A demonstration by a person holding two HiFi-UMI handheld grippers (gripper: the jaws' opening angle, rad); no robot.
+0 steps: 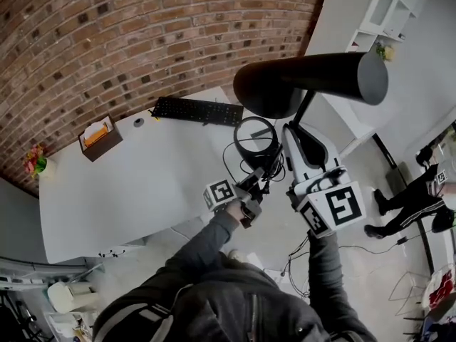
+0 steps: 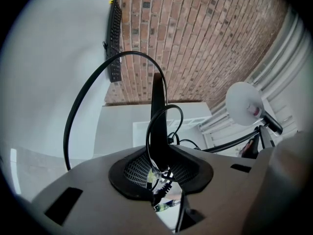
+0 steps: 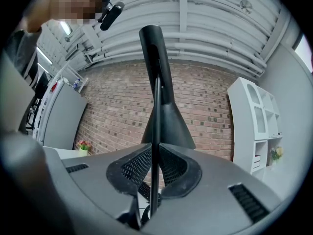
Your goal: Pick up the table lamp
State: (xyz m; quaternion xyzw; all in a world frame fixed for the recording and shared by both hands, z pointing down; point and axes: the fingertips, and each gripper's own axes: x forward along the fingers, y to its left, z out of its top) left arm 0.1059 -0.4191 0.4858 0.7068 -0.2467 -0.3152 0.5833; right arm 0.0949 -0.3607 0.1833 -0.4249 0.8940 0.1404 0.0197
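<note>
Off the white table's (image 1: 142,184) right-hand end, the table lamp (image 1: 303,112) is held up in the air between two hand-held grippers, tilted. Its long black shade (image 1: 313,80) sits highest and closest to the head camera. The open ring base (image 1: 236,141) hangs lower, over the table's edge. Left gripper (image 1: 265,164): jaws clenched on a flat black upright bar (image 2: 157,111) at the ring end of the lamp, both ribbed pads (image 2: 134,169) pressed against it. A loop of black cable (image 2: 168,105) curls just in front of those pads, and more cable dangles under the ring in the head view. Right gripper (image 1: 296,130): jaws closed tight on the thin black stem (image 3: 155,180), which runs straight up between the pads towards the flared shade above. Both marker cubes face the head camera, the left one (image 1: 219,193) small, the right one (image 1: 338,205) larger and nearer. Grey sleeves (image 1: 206,241) reach up from the bottom of the head view. On the table, well apart from the lamp: a black keyboard (image 1: 198,110) at the far edge, a brown box (image 1: 100,139) further left, flowers (image 1: 34,161) at the left end. A brick wall (image 1: 107,34) stands behind the table, with a white shelf unit (image 1: 392,6) at top right. Another person (image 1: 406,198) is on the floor at the right edge.
</note>
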